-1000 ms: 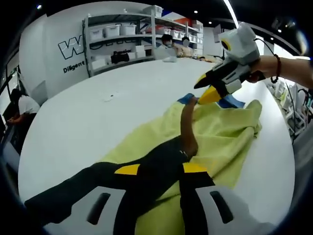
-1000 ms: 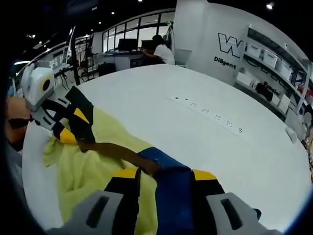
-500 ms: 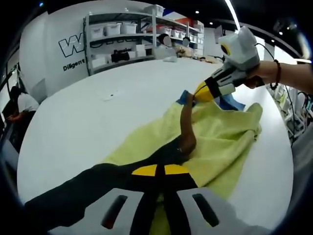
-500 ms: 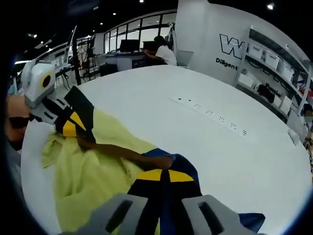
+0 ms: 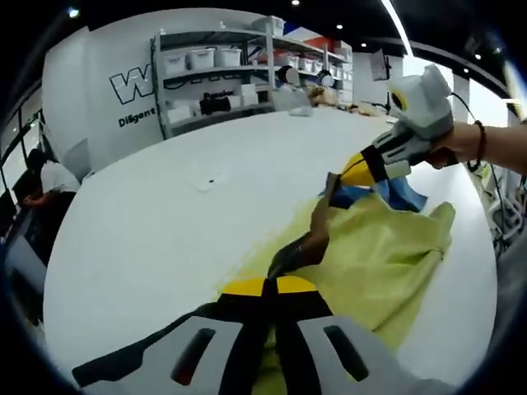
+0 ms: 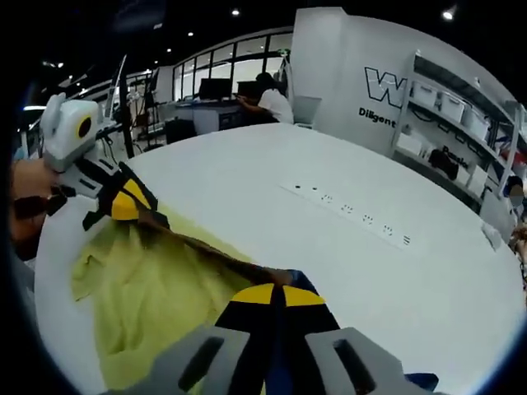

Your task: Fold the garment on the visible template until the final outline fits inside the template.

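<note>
Gripping the yellow garment [image 5: 387, 255] by its brown edge between both clamped claws, left claw [image 5: 263, 285] and right claw [image 6: 282, 294], we judge folding barely begun.

Garment [image 5: 379, 255] on table [image 5: 165, 222], stretched between left gripper [image 5: 263, 286] and right gripper [image 6: 282, 295]; shelving [image 5: 222, 74] behind table.

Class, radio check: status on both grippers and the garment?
Left gripper shut on garment. Right gripper shut on garment too, edge stretched between them. Table around it bare.
</note>
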Available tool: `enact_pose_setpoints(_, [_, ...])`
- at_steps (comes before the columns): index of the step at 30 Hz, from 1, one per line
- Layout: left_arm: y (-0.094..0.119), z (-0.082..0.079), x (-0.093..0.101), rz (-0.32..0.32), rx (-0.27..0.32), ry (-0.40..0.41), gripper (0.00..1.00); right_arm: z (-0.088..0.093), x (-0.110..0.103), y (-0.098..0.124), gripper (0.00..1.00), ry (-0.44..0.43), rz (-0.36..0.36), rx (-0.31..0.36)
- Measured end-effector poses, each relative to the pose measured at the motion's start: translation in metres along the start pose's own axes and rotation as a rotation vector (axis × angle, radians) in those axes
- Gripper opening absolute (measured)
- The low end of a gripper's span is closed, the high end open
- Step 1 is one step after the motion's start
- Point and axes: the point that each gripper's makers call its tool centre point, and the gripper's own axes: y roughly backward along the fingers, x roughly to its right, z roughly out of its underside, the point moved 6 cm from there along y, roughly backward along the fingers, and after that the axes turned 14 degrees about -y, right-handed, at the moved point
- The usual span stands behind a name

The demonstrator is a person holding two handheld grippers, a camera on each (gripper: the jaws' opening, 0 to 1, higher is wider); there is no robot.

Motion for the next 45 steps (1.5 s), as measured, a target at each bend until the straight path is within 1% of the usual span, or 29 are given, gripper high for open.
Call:
enact_pose_setpoints(5, [-0.011,-0.005,-0.014,-0.018,-0.011,0.003,0.02,-0.013,0.004,-0.007,0.00,-0.058,0.013,0.034])
enact_pose_setpoints(6, [-0.015,-0.005,-0.019,-0.023,-0.021,0.008,0.02,-0.016,0.005,-0.010,0.00,-0.075,0.016,0.037])
enact_pose_setpoints(8, [-0.021,-0.005,-0.025,-0.035,-0.033,0.008,0.02,-0.021,0.007,-0.017,0.00,-0.139,0.012,0.047])
enact_pose_setpoints(9, [-0.024,-0.005,-0.028,-0.039,-0.033,0.005,0.02,-0.023,0.007,-0.019,0.00,-0.146,0.014,0.050])
enact_pose_setpoints(13, [-0.033,-0.003,-0.035,-0.045,-0.051,-0.003,0.02,-0.026,0.009,-0.026,0.00,-0.194,0.016,0.061])
enact_pose_setpoints(17, [-0.042,-0.002,-0.043,-0.056,-0.054,-0.013,0.03,-0.025,0.013,-0.035,0.00,-0.215,0.029,0.067])
enact_pose_setpoints(18, [-0.045,-0.002,-0.048,-0.076,-0.059,0.006,0.03,-0.026,0.013,-0.038,0.00,-0.229,0.030,0.077])
enact_pose_setpoints(19, [-0.049,-0.003,-0.051,-0.077,-0.055,0.020,0.03,-0.027,0.013,-0.041,0.00,-0.250,0.029,0.096])
enact_pose_setpoints(21, [-0.056,-0.003,-0.056,-0.098,-0.060,0.033,0.03,-0.028,0.014,-0.046,0.00,-0.251,0.036,0.102])
enact_pose_setpoints(27, [-0.073,-0.002,-0.068,-0.111,-0.088,0.019,0.03,-0.026,0.017,-0.061,0.00,-0.239,0.072,0.116])
enact_pose_setpoints(29, [-0.077,0.000,-0.069,-0.096,-0.096,0.029,0.03,-0.026,0.017,-0.065,0.00,-0.254,0.076,0.121])
enact_pose_setpoints(31, [-0.080,0.006,-0.070,-0.090,-0.121,0.086,0.03,-0.025,0.018,-0.068,0.00,-0.274,0.085,0.121])
enact_pose_setpoints(34, [-0.084,0.011,-0.070,-0.092,-0.120,0.085,0.03,-0.024,0.015,-0.073,0.00,-0.263,0.087,0.121])
enact_pose_setpoints(36, [-0.085,0.011,-0.071,-0.097,-0.113,0.076,0.03,-0.023,0.016,-0.077,0.00,-0.248,0.096,0.118])
enact_pose_setpoints(39, [-0.087,0.010,-0.074,-0.101,-0.109,0.079,0.03,-0.022,0.019,-0.083,0.00,-0.264,0.100,0.110])
enact_pose_setpoints(41, [-0.088,0.010,-0.075,-0.101,-0.106,0.087,0.03,-0.021,0.020,-0.087,0.00,-0.258,0.109,0.101])
enact_pose_setpoints(45, [-0.089,0.010,-0.080,-0.111,-0.120,0.063,0.05,-0.020,0.021,-0.093,0.00,-0.244,0.118,0.093])
